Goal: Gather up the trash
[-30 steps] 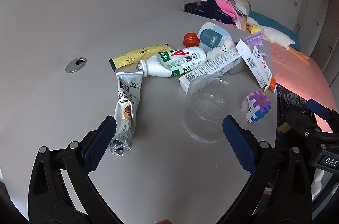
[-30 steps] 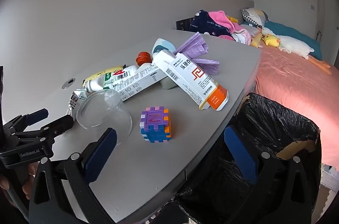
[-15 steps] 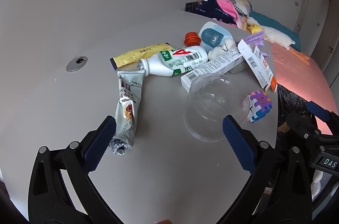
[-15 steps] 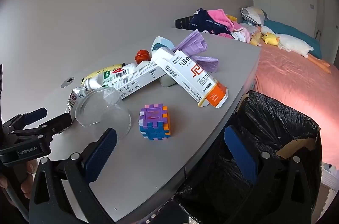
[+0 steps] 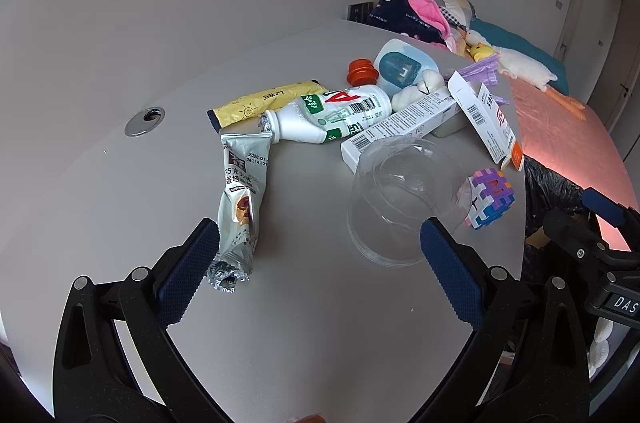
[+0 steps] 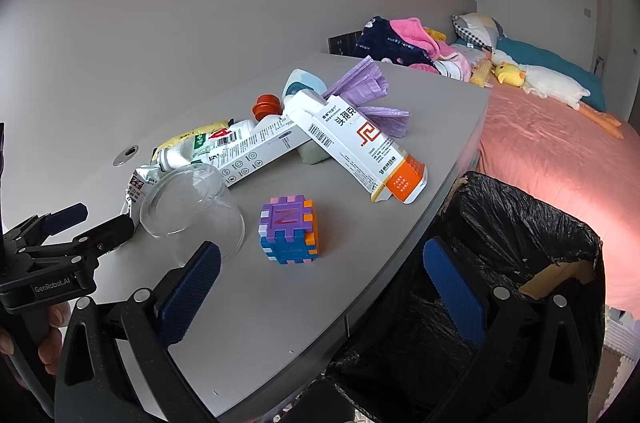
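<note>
I see a clear plastic cup (image 5: 400,199) lying tipped on the table (image 5: 120,183), a crumpled silver wrapper (image 5: 242,199) at its nine o'clock, a white bottle (image 5: 328,117) at eleven o'clock.

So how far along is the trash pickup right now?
Barely started. Both the left gripper and right gripper are open and empty. The snack wrapper, milk bottle and white cartons remain on the table; the bin bag holds no visible trash.
</note>
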A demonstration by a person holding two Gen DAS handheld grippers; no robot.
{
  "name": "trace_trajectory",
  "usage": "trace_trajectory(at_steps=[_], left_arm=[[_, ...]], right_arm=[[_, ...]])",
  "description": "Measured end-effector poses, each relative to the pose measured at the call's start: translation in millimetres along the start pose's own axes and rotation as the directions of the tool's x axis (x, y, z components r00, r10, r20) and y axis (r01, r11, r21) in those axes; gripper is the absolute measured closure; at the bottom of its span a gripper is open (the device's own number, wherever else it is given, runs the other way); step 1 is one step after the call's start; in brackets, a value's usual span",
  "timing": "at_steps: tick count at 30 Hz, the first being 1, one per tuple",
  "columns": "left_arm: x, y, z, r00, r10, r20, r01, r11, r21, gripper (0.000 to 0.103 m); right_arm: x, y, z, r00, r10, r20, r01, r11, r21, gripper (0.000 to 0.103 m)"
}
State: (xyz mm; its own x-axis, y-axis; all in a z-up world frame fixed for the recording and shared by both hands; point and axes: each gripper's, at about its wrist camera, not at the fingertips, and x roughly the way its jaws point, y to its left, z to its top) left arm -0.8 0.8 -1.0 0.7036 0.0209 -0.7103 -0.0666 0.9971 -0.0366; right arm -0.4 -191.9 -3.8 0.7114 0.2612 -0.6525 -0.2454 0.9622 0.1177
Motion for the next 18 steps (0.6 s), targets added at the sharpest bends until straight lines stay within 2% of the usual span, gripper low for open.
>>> trace_trajectory(at_steps=[18], left_arm=[[0.8, -0.1, 0.7, 1.0, -0.005, -0.003, 0.005, 1.0, 0.002, 0.006]], right_arm=[[0.3, -0.5, -1.4, 1.0, -0.002, -0.001, 0.002, 1.0, 0.001, 0.002]])
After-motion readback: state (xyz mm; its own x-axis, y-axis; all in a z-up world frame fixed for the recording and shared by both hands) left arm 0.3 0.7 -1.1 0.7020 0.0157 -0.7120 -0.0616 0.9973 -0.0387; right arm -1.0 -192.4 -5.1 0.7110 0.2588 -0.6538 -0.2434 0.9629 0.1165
